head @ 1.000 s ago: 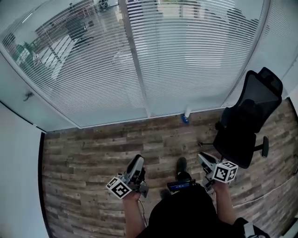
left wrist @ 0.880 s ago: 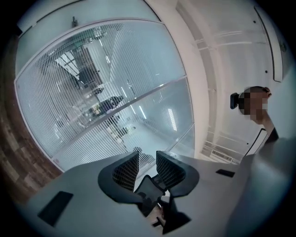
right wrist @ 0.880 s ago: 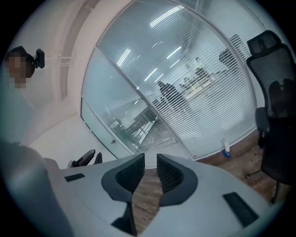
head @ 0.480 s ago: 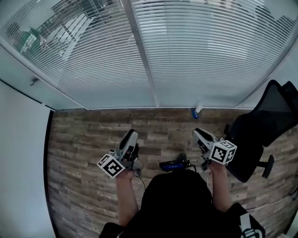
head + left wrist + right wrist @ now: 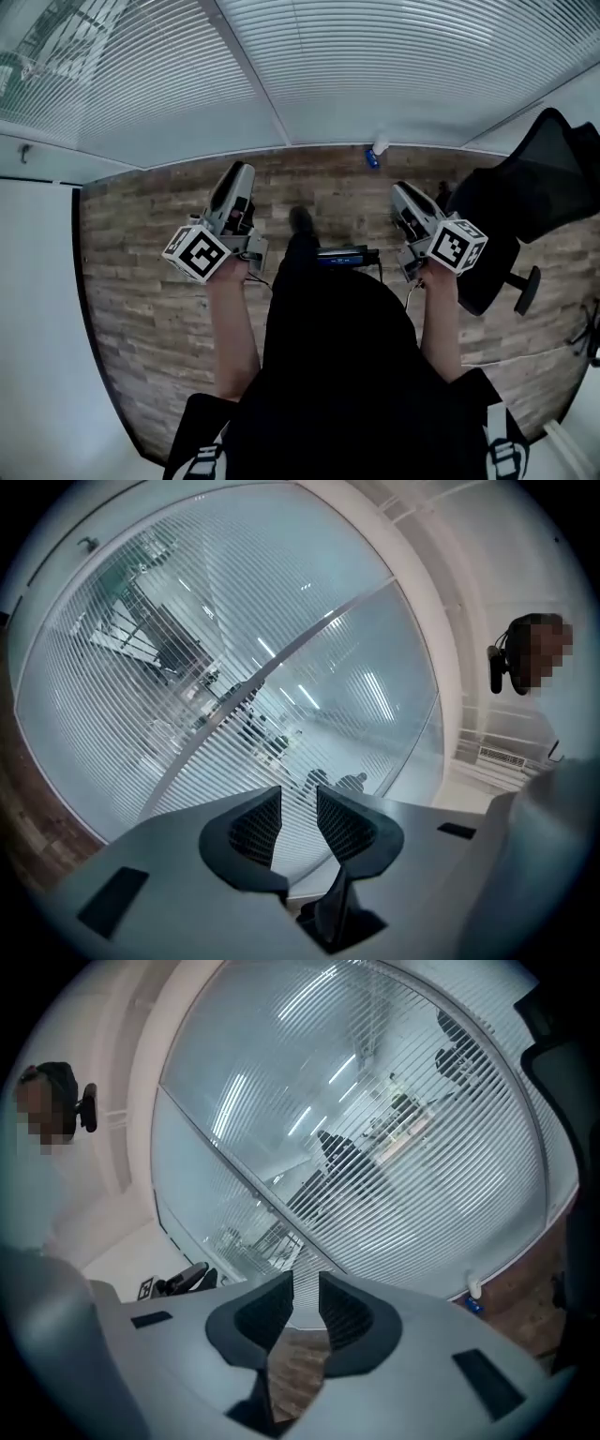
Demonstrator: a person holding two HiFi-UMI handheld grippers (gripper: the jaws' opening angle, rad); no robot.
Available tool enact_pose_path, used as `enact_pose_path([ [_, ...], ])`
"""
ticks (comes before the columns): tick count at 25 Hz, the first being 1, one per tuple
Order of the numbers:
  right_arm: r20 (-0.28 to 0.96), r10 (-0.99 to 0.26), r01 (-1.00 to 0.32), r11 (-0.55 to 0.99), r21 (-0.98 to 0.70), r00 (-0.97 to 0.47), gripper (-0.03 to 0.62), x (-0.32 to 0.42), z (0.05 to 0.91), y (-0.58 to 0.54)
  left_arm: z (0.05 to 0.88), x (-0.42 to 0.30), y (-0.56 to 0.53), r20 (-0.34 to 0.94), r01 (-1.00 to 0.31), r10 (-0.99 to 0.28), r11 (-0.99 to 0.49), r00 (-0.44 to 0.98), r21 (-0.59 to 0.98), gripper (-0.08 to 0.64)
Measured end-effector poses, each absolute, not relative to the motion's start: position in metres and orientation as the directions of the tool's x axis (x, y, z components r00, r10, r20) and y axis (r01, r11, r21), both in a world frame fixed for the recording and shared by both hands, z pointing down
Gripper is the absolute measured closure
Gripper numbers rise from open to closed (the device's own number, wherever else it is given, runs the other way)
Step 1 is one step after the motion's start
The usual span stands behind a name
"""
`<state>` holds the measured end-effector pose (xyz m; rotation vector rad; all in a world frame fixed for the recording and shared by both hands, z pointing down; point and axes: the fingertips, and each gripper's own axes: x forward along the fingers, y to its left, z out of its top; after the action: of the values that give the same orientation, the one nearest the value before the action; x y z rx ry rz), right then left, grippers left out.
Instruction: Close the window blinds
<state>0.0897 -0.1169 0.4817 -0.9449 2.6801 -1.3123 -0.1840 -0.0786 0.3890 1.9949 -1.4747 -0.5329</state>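
- The left claw [image 5: 238,172] is pointing at the window blinds [image 5: 394,56], its jaws standing slightly apart and gripping nothing.
- The right claw [image 5: 397,190] is likewise parted and empty, near the office chair [image 5: 525,202].
- The window blinds are hanging ahead, clear of both claws.

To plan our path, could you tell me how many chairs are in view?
1: a black chair at the right of the head view; more may be hidden.
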Motion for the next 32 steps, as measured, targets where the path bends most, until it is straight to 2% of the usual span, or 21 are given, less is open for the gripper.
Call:
enact_pose_path([
  [7, 0.274, -0.632, -0.605, 0.392, -0.693, -0.725, 0.517, 0.095, 0.475, -0.159, 0.375, -0.225, -0.191, 0.017, -0.769, -0.953, -0.234, 0.303, 0.595, 0.448],
  [13, 0.271, -0.670, -0.643, 0.399, -0.653, -0.691, 0.517, 0.061, 0.449, -0.199, 0.352, -0.288, -0.293, 0.034, -0.863, -0.985, -0.133, 0.171, 0.487, 0.444],
  [15, 0.281, -0.684, -0.660, 0.384, -0.646, -0.673, 0.517, 0.051, 0.444, -0.204, 0.355, -0.310, -0.313, 0.046, -0.884, -0.992, -0.083, 0.117, 0.461, 0.413],
  [18, 0.319, -0.693, -0.687, 0.348, -0.638, -0.647, 0.517, 0.040, 0.446, -0.203, 0.361, -0.329, -0.339, 0.059, -0.911, -0.996, -0.035, 0.066, 0.411, 0.385],
  [23, 0.380, -0.698, -0.721, 0.282, -0.633, -0.607, 0.517, 0.036, 0.461, -0.201, 0.367, -0.343, -0.363, 0.058, -0.926, -0.998, 0.014, 0.008, 0.378, 0.385],
  [32, 0.377, -0.664, -0.698, 0.312, -0.644, -0.645, 0.517, 0.026, 0.471, -0.224, 0.372, -0.331, -0.374, 0.095, -0.947, -0.996, 0.032, -0.002, 0.320, 0.389],
])
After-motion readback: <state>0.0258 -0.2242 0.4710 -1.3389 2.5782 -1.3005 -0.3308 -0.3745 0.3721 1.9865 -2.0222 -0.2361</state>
